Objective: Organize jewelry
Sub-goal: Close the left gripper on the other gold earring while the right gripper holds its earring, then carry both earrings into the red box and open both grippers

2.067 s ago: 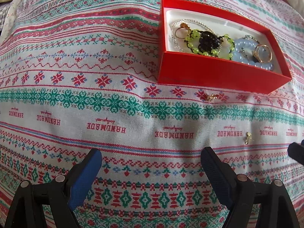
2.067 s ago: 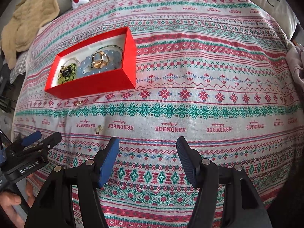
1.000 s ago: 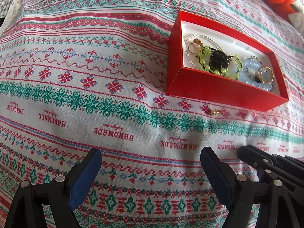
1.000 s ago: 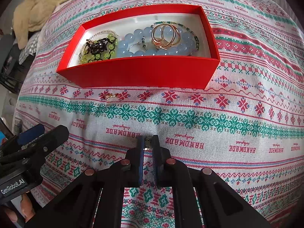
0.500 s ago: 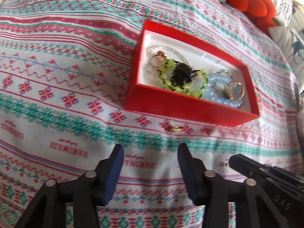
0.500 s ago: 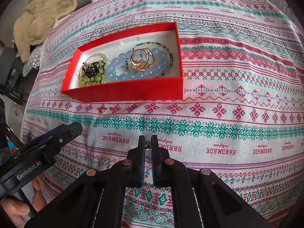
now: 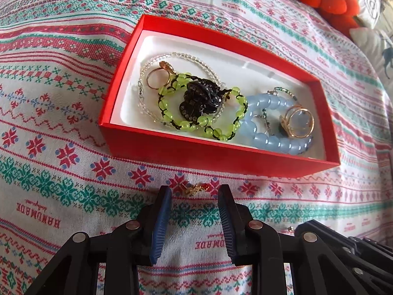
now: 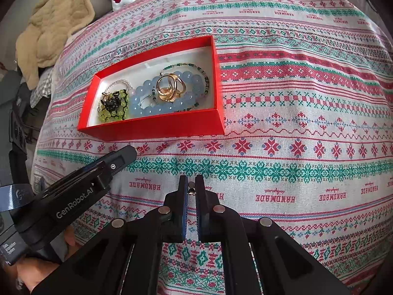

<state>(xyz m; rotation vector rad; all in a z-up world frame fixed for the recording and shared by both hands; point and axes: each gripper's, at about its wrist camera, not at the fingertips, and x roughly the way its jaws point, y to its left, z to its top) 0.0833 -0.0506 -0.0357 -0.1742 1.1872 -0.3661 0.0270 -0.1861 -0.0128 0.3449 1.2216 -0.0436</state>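
Left gripper (image 7: 194, 191) fingers closing around a small gold earring (image 7: 195, 188) on the cloth, pads not yet touching, right gripper (image 8: 191, 184) pinching a tiny stud (image 8: 191, 188), red box (image 7: 216, 154) holding beaded bracelets (image 7: 275, 120) and gold rings (image 7: 298, 123).

Woven red, green and white patterned cloth (image 8: 294, 93): "HANDMADE", repeated in red rows.
Black plastic left gripper (image 8: 132, 151) body: "GenRobot.AI", printed in white.

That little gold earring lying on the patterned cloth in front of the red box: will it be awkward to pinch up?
Probably. The small gold earring looks tiny and thin against the left gripper, whose jaws are closing around it, so it could slip. The soft patterned cloth may bunch between the pads. It likely weighs almost nothing.
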